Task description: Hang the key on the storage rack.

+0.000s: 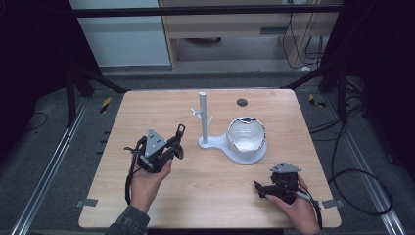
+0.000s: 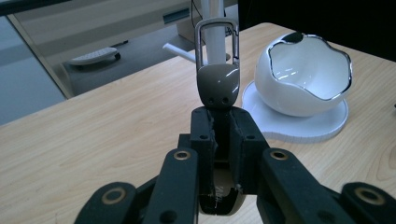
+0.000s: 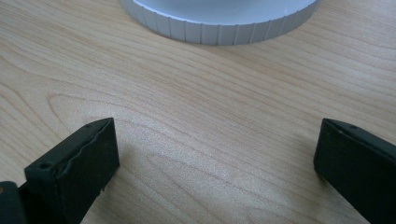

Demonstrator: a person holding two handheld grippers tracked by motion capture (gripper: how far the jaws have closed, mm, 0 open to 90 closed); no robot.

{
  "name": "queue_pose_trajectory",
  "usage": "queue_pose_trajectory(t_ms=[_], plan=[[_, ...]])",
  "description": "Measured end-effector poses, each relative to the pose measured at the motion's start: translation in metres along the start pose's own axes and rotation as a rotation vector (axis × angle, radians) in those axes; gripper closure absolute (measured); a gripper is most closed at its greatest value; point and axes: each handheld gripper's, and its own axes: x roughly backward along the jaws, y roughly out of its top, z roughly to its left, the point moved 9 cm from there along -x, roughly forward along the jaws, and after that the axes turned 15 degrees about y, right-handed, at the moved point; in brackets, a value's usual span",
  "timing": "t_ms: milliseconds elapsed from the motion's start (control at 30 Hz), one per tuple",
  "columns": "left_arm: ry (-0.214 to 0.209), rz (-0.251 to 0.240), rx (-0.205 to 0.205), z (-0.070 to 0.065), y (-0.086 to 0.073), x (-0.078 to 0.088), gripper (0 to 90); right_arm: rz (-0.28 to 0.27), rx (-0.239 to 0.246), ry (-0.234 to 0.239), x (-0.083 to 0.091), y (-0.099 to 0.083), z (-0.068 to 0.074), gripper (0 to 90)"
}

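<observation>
You held the left gripper [image 2: 219,123] clamped on a key fob [image 2: 218,86], its taupe body pinched between the pads. The fob's long axis ran straight out along the jaws, metal clip loop leading, pointing at the white post [image 2: 215,28] of the stand just ahead of the tips. The white bowl [image 2: 303,77] sat on the stand's base [image 2: 299,128], ahead and to the right of that gripper. Your right gripper [image 3: 217,154] rested low over the table [image 3: 187,93], jaws spread wide with nothing between them, the base rim just ahead.
</observation>
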Motion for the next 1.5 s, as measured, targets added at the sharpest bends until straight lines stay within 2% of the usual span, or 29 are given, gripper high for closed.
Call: queue_pose_trajectory(t_ms=[100,467,533,567,600,800,867,900,1133,1200,1267,1500], plan=[[0.008,-0.012,-0.008,-0.002,0.006,-0.001,80.6,-0.001,-0.001,0.000,0.000,0.000,0.000,0.3],[0.003,-0.040,0.006,-0.007,0.017,-0.003,80.6,0.000,0.010,-0.003,0.000,0.000,-0.001,0.3],[0.001,-0.041,0.012,-0.008,0.020,-0.004,80.6,0.000,-0.004,0.003,0.000,0.000,0.000,0.4],[0.001,-0.041,0.012,-0.008,0.020,-0.004,80.7,0.000,0.014,-0.006,0.000,0.000,-0.001,0.4],[0.001,-0.042,0.009,-0.008,0.021,-0.005,80.6,0.001,-0.007,0.004,0.000,0.000,0.001,0.4],[0.016,-0.045,-0.018,-0.007,0.027,-0.015,80.6,-0.001,0.006,0.000,0.000,0.000,-0.001,0.4],[0.014,-0.031,-0.011,-0.008,0.026,-0.017,80.6,0.000,0.005,0.000,0.000,0.000,0.000,0.4],[0.018,-0.025,-0.021,-0.007,0.026,-0.021,80.6,0.000,0.003,0.001,0.000,0.000,0.000,0.4],[0.029,-0.024,-0.028,-0.007,0.029,-0.035,80.6,0.000,0.003,0.000,0.000,0.000,0.000,0.4],[0.028,-0.010,-0.018,-0.007,0.028,-0.038,80.5,0.000,0.005,-0.002,0.000,0.000,-0.001,0.4],[0.032,-0.012,-0.032,-0.006,0.028,-0.042,80.6,0.000,0.005,-0.001,0.000,0.000,0.000,0.4],[0.033,0.008,-0.027,-0.007,0.026,-0.048,80.5,0.000,0.003,0.000,0.000,0.000,0.000,0.4]])
